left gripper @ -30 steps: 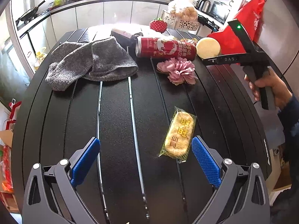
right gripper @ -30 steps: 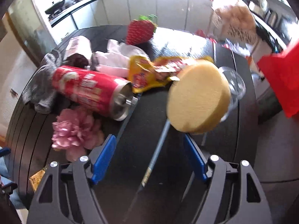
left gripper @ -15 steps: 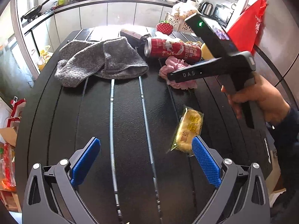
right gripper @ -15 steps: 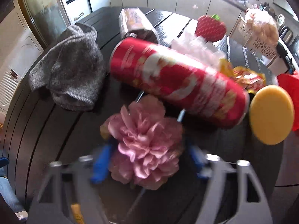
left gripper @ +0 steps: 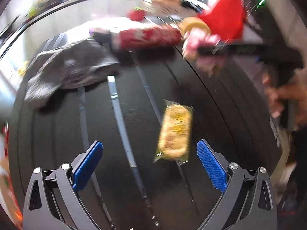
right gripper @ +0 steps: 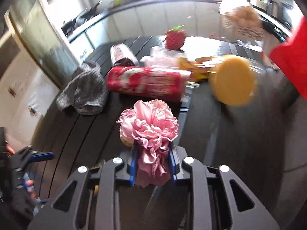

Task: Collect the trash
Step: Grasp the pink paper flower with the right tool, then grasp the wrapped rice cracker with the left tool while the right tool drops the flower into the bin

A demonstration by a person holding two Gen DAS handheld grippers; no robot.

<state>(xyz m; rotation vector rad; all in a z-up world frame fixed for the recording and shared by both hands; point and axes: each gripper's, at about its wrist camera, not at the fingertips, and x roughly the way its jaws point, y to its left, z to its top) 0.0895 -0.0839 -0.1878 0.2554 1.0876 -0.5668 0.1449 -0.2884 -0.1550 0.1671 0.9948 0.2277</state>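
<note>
A pink fabric flower [right gripper: 148, 124] sits between the blue pads of my right gripper [right gripper: 152, 153]. Its jaws are closing and squeeze the flower's base. In the left wrist view the same flower [left gripper: 199, 40] hangs blurred at the right gripper's tip, near the table's right edge. My left gripper [left gripper: 149, 149] is open above the black slatted table [left gripper: 57, 134]. A yellow snack packet [left gripper: 175, 132] lies flat just ahead of its right pad, untouched. A red crisp can [right gripper: 145, 83] lies on its side behind the flower.
A grey cloth [right gripper: 84, 92] lies left of the can. A yellow round disc [right gripper: 232, 80], a yellow wrapper [right gripper: 197, 67], crumpled white plastic [right gripper: 159, 55], a foil packet [right gripper: 121, 55] and a toy strawberry [right gripper: 175, 38] crowd the far side. A red bag [right gripper: 291, 57] hangs at the right.
The right gripper's jaws have closed around the pink flower and carried it to the right. The left gripper has shifted so the snack packet sits nearer its jaws.
</note>
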